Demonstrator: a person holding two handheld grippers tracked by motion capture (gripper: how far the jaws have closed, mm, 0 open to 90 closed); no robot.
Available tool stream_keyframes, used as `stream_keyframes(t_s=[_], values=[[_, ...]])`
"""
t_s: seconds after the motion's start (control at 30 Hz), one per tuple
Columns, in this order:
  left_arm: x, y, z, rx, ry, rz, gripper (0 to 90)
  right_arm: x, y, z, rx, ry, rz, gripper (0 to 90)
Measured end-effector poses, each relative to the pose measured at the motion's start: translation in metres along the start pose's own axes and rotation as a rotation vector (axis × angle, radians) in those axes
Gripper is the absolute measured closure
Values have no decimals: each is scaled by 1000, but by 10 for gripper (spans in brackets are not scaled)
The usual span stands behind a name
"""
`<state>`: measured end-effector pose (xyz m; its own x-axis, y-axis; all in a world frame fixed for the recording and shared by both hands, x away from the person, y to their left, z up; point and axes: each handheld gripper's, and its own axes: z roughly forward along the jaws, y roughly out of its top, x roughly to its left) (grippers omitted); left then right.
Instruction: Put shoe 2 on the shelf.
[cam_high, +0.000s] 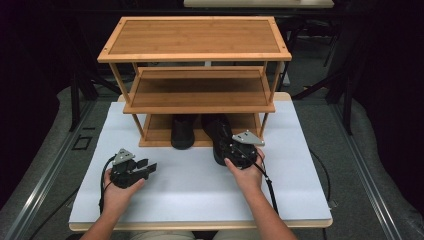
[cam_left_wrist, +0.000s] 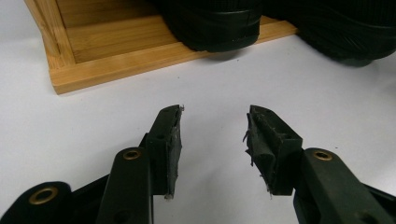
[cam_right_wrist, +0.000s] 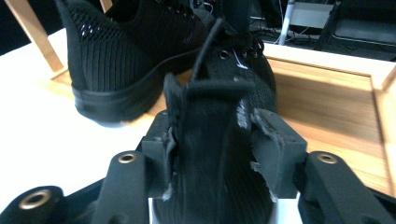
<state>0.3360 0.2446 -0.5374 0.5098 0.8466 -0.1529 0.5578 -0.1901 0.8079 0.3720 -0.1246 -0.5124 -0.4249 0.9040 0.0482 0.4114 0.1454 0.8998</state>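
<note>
Bamboo shoe rack (cam_high: 200, 95) stands behind two black shoes (cam_high: 182, 132).

Two black mesh sneakers are here: one (cam_high: 182, 131) sits on the bottom shelf, the other (cam_high: 220, 134) lies half off its front edge. One three-tier bamboo shoe rack (cam_high: 195, 37) stands at the far edge of one white tabletop (cam_high: 190, 185). Two black two-jaw grippers work here, a left gripper (cam_high: 150, 168) and a right gripper (cam_high: 231, 149).
</note>
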Motion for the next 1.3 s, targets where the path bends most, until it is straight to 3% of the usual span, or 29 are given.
stream_keyframes(t_s=[0.23,0.37,0.43,0.57,0.63,0.73,1.13,1.3], values=[[0,0,-1,0,2,-2,547,-10,-8,-31,34,31,-11,447],[-1,0,0,-1,6,-1,547,-12,-14,-44,63,72,-20,570],[-1,0,0,-2,4,-2,547,-11,-21,-46,91,86,-36,697],[-2,-1,1,6,2,-1,547,-10,-33,-38,146,92,-37,842],[-2,-1,1,5,-1,1,547,-10,-36,-32,161,122,-41,900],[-1,-1,1,10,-1,-3,547,-8,-39,-23,193,107,-64,900],[-2,-1,3,6,-1,4,547,-6,-33,-4,179,103,-59,900],[-2,-1,4,14,-1,6,548,-6,-31,11,197,63,-82,900]])
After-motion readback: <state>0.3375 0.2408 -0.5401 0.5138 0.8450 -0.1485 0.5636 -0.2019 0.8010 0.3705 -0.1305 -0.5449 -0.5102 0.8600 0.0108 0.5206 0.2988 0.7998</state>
